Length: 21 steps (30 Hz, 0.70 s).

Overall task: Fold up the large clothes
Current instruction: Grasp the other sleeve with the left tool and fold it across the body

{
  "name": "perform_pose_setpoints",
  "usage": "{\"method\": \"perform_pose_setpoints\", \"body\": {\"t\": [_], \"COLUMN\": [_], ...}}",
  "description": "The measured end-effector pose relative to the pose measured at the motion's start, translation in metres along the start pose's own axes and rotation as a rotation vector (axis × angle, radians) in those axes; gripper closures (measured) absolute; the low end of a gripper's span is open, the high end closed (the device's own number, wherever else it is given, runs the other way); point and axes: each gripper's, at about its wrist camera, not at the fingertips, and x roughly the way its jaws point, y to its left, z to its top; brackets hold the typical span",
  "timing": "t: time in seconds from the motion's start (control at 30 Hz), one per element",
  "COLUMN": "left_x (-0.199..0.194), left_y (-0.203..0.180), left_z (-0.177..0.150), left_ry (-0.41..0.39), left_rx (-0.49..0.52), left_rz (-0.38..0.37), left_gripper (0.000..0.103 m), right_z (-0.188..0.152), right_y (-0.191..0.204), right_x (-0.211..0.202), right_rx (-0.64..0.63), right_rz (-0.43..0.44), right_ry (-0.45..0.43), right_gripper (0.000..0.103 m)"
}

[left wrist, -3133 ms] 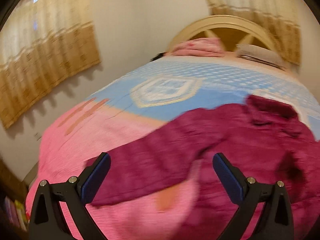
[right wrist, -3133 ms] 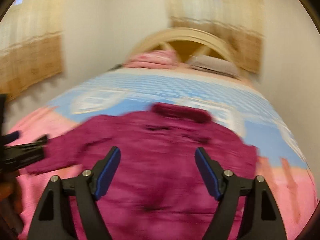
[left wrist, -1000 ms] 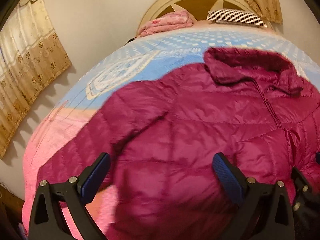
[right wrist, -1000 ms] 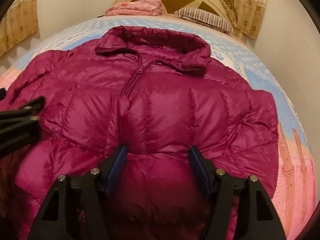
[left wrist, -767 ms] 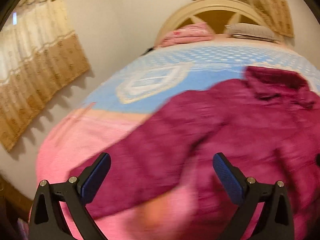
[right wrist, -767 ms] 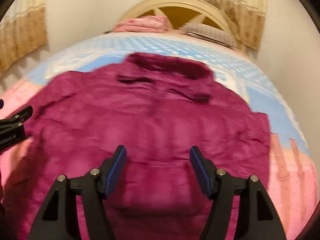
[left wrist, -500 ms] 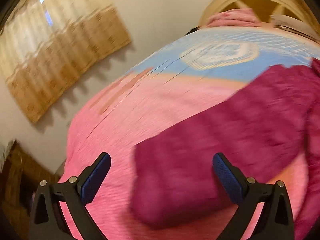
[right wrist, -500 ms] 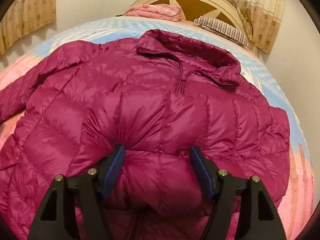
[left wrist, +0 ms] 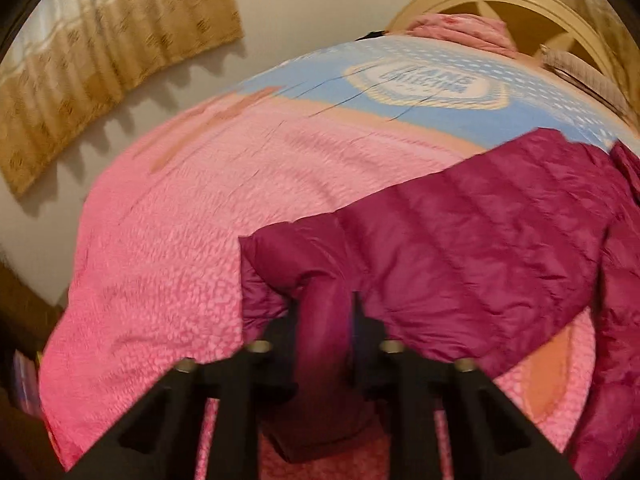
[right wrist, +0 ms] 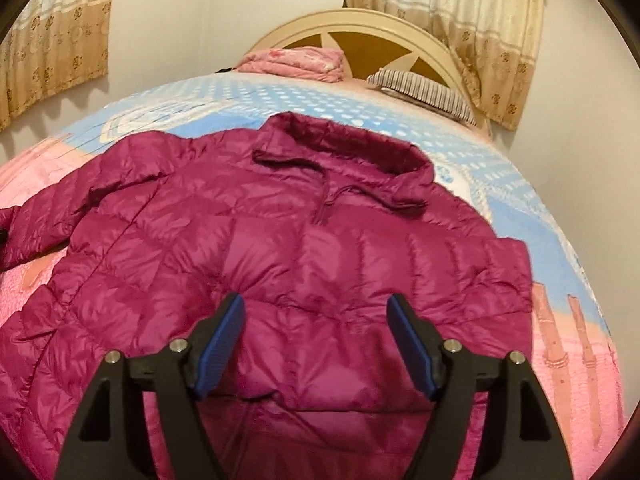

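Closing on the blurred sleeve cuff (left wrist: 324, 320), the left gripper (left wrist: 325, 316) hides its pads; the right gripper (right wrist: 316, 344) is opening over the jacket (right wrist: 280, 248), its lower hem cut off.

The jacket (right wrist: 304, 264) lies flat across the near half of the bed (right wrist: 520, 184), collar toward the headboard (right wrist: 360, 28), where a folded quilt (right wrist: 296, 62) sits left of a pillow (right wrist: 424, 92), and a sleeve (left wrist: 460, 240) stretches out leftward over the bedspread.
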Motion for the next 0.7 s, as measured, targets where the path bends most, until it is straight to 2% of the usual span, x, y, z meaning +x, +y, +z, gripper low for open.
{"method": "perform_pose_setpoints", "body": {"t": [0.13, 0.27, 0.37, 0.5, 0.7], "left_x": [-0.037, -0.098, -0.129, -0.155, -0.193], "left_y": [-0.009, -0.043, -0.074, -0.117, -0.19], "left_z": [0.012, 0.024, 0.031, 0.031, 0.015], "left_ry": [-0.089, -0.24, -0.298, -0.338, -0.392], "left_rx": [0.034, 0.112, 0.156, 0.217, 0.343], "left_rz": [-0.014, -0.064, -0.119, -0.174, -0.258], "left_gripper": [0.093, 0.093, 0.093, 0.093, 0.093], "right_z": [0.001, 0.001, 0.0, -0.007, -0.024], "right_y": [-0.011, -0.031, -0.046, -0.071, -0.113], "right_x": [-0.004, -0.011, -0.013, -0.021, -0.029], "right_rx": [0.004, 0.041, 0.066, 0.107, 0.17], "right_rz": [-0.029, -0.056, -0.082, -0.107, -0.157], "right_ry": [-0.004, -0.013, -0.01, -0.014, -0.002], "right_gripper": [0.025, 0.024, 0.023, 0.023, 0.023]}}
